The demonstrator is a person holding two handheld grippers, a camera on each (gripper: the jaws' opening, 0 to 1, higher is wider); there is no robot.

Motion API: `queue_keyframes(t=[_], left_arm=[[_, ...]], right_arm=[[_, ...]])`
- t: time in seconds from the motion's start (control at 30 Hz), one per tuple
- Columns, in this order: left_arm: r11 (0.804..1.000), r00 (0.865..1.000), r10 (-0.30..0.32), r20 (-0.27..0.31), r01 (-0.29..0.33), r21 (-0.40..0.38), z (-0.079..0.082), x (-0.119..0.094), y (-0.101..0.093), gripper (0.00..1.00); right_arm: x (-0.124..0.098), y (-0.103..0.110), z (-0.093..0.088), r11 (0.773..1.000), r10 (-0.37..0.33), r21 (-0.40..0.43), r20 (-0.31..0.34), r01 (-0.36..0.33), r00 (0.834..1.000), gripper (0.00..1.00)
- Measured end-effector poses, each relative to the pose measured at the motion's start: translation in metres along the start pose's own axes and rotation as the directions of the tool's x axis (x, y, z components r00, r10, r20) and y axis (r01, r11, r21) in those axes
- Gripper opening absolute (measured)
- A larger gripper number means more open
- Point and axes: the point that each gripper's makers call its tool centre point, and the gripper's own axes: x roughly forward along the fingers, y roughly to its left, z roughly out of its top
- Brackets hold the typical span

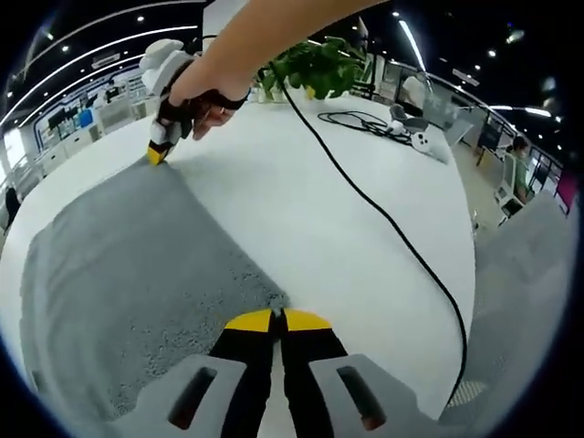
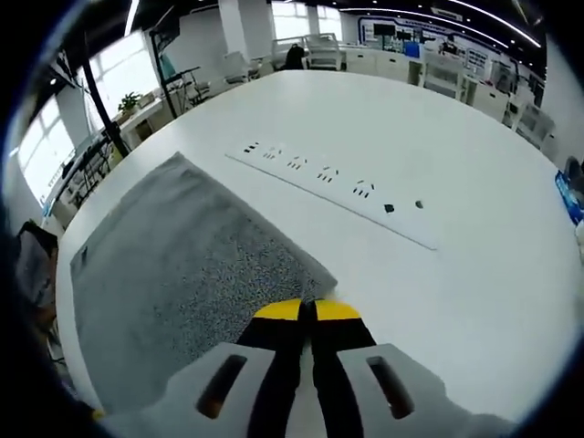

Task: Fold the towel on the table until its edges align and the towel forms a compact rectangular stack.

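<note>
Both grippers pinching adjacent towel corners, ready to lift for a fold.
Grey towel point(image 1: 137, 274) lies flat on white table point(image 1: 365, 219), 9 o'clock side; left gripper point(image 1: 277, 319) and right gripper point(image 2: 307, 310) are each clenched on a corner, likely so the edge rises evenly.

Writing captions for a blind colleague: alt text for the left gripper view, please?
The left gripper, shut, pinches a corner of a grey towel on a white table. Across the towel, the right gripper grips another corner.
</note>
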Motion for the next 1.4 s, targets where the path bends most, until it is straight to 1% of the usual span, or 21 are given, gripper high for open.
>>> queue_keyframes(t=[0.03,0.1,0.17,0.23,0.33,0.47,0.63,0.77,0.87,0.97,1.07,1.17,1.27,1.3,1.4], left_arm=[[1.0,1.0,-0.003,0.003,0.003,-0.003,0.001,0.001,-0.003,0.02],[1.0,1.0,-0.016,0.007,0.016,-0.012,0.004,0.003,-0.011,0.02],[0.999,1.0,-0.029,0.011,0.03,-0.022,0.006,0.005,-0.019,0.02],[0.999,0.999,-0.042,0.015,0.042,-0.022,0.01,0.006,-0.026,0.02],[0.998,0.998,-0.055,0.021,0.055,-0.02,0.014,0.01,-0.032,0.02],[0.997,0.997,-0.07,0.037,0.072,-0.033,0.022,0.013,-0.041,0.02],[0.995,0.993,-0.093,0.066,0.096,-0.035,0.036,0.019,-0.058,0.02],[0.992,0.99,-0.111,0.09,0.116,-0.043,0.049,0.024,-0.071,0.02],[0.99,0.986,-0.125,0.106,0.131,-0.05,0.06,0.025,-0.082,0.02],[0.989,0.983,-0.131,0.125,0.138,-0.05,0.069,0.024,-0.087,0.02],[0.986,0.98,-0.138,0.14,0.149,-0.07,0.077,0.027,-0.092,0.02],[0.985,0.978,-0.144,0.15,0.156,-0.07,0.084,0.027,-0.098,0.02],[0.985,0.975,-0.15,0.162,0.162,-0.063,0.092,0.026,-0.103,0.02],[0.984,0.974,-0.152,0.166,0.165,-0.065,0.095,0.025,-0.104,0.02],[0.984,0.972,-0.156,0.178,0.169,-0.06,0.102,0.023,-0.108,0.02]], right_arm=[[-0.006,0.0,-0.006,1.0,-0.003,0.003,-0.005,0.003,1.0,0.0],[-0.011,-0.003,-0.014,1.0,-0.013,0.01,-0.009,0.013,1.0,0.0],[-0.017,-0.001,-0.019,1.0,-0.018,0.011,-0.009,0.018,1.0,0.0],[-0.022,-0.004,-0.023,1.0,-0.024,0.008,-0.012,0.024,1.0,0.0],[-0.032,-0.005,-0.029,0.999,-0.031,0.008,-0.013,0.031,0.999,0.0],[-0.037,-0.012,-0.031,0.999,-0.037,0.007,-0.009,0.037,0.999,0.0],[-0.049,-0.024,-0.036,0.999,-0.048,-0.004,-0.016,0.048,0.999,0.0],[-0.059,-0.034,-0.041,0.998,-0.057,0.012,-0.011,0.057,0.998,0.0],[-0.067,-0.038,-0.046,0.998,-0.065,0.015,-0.012,0.065,0.998,0.0],[-0.074,-0.045,-0.048,0.997,-0.071,0.021,-0.012,0.072,0.997,0.0],[-0.083,-0.05,-0.05,0.997,-0.076,0.03,-0.011,0.076,0.997,0.0],[-0.092,-0.057,-0.05,0.996,-0.083,0.029,-0.011,0.083,0.997,0.0],[-0.098,-0.062,-0.05,0.996,-0.087,0.026,-0.011,0.087,0.996,0.0],[-0.098,-0.066,-0.051,0.996,-0.089,0.027,-0.013,0.089,0.996,0.0],[-0.104,-0.069,-0.053,0.995,-0.092,0.033,-0.012,0.093,0.996,0.0]])
